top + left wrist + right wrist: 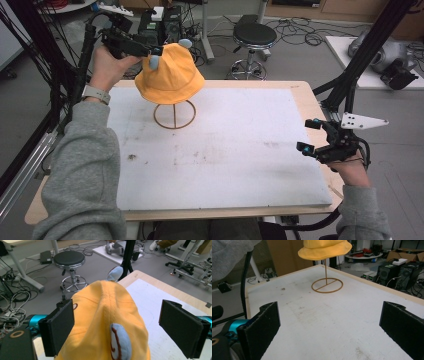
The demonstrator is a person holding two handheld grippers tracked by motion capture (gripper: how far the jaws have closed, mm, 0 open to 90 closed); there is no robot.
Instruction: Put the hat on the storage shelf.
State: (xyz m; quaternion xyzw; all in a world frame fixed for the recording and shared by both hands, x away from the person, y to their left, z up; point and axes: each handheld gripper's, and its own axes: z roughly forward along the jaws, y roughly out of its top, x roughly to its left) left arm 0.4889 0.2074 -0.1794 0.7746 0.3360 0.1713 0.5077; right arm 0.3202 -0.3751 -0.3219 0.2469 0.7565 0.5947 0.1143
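Note:
A yellow bucket hat (pixel 170 75) with pale blue ears rests on a thin wire stand whose ring base (pixel 174 115) sits on the white mat at the back left. My left gripper (pixel 152 51) is raised beside the hat's crown. In the left gripper view the hat (pixel 105 320) lies between the two wide-apart jaws, and the left gripper (pixel 120 315) is open. My right gripper (pixel 310 136) hovers open over the table's right edge. The right gripper (pixel 332 327) looks across the mat toward the hat (pixel 324 248) and ring base (pixel 327 285).
A white mat (pixel 225 160) covers the wooden table (pixel 305 90). A black stool (pixel 254 37) stands on the floor behind the table. Black frame struts (pixel 360 65) rise at the right, and computers (pixel 160 25) with cables sit at the back left.

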